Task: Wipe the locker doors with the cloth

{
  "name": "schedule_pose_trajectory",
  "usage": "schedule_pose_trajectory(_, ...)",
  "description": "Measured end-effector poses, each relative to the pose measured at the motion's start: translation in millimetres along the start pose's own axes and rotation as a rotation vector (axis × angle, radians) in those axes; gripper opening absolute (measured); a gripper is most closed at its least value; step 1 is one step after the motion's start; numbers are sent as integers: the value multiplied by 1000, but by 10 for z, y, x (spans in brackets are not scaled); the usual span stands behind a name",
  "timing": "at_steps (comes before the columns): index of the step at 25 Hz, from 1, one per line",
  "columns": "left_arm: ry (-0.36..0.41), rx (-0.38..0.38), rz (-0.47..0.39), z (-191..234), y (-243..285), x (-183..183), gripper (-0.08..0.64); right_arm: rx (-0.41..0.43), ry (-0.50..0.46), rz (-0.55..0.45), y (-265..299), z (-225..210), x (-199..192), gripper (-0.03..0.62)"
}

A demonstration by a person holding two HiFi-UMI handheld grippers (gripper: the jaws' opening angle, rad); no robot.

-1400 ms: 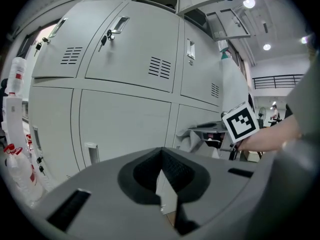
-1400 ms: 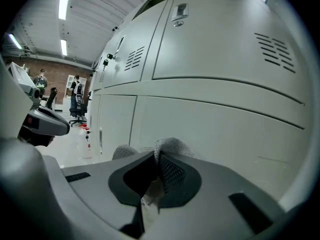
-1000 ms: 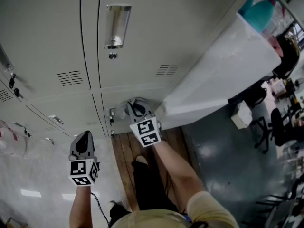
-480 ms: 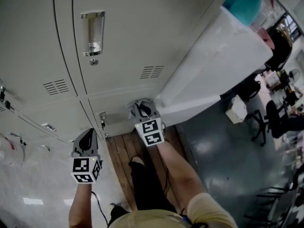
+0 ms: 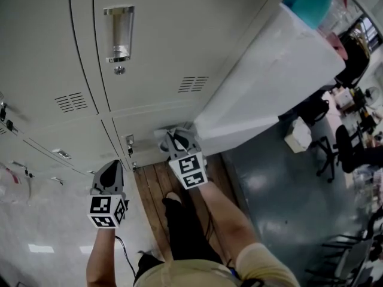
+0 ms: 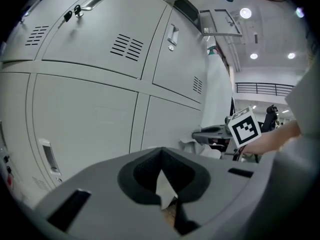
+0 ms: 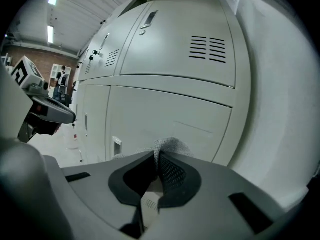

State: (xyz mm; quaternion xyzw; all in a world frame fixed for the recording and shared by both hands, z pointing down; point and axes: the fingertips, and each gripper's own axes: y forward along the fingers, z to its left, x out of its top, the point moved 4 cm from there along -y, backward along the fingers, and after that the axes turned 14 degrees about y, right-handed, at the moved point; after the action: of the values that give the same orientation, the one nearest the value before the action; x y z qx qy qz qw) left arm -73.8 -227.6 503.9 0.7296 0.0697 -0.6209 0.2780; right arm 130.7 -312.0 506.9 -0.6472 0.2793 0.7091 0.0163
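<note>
Grey locker doors fill the wall ahead. My right gripper (image 5: 175,140) is shut on a grey knit cloth (image 5: 163,137) and holds it against the lower locker door (image 5: 149,123), right of its small latch (image 5: 128,140). In the right gripper view the cloth (image 7: 170,146) bulges out above the closed jaws, close to the door (image 7: 165,114). My left gripper (image 5: 109,177) hangs lower left, apart from the lockers, shut with nothing in it. The left gripper view shows the right gripper (image 6: 214,132) and the cloth (image 6: 199,147) at the door.
An upper door carries a metal handle (image 5: 118,33) and vent slots (image 5: 192,84). A white-covered block (image 5: 269,82) with a teal bottle (image 5: 311,5) on top stands right of the lockers. Below me is a wooden floor strip (image 5: 154,184); office chairs (image 5: 347,154) stand far right.
The right gripper has slid the cloth rightward along the lower door, away from the latch, then slightly back. The left gripper has stayed nearly still.
</note>
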Motion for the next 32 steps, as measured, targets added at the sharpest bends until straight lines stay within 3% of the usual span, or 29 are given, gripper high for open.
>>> schedule_pose_trajectory(10, -75, 28, -10, 168, -271, -242, -6, 184, -18, 29, 256, 878, -174, 5)
schedule_pose_trajectory(17, -86, 53, 20, 208, -288, -362, -5, 255, -42, 48, 542, 1190, -162, 5)
schedule_pose_trajectory(25, -77, 53, 43, 192, -215, -400, -6, 249, -57, 79, 717, 1103, -154, 5)
schedule_pose_trajectory(32, -56, 32, 37, 124, -104, -346, -6, 183, -48, 90, 663, 773, -194, 5)
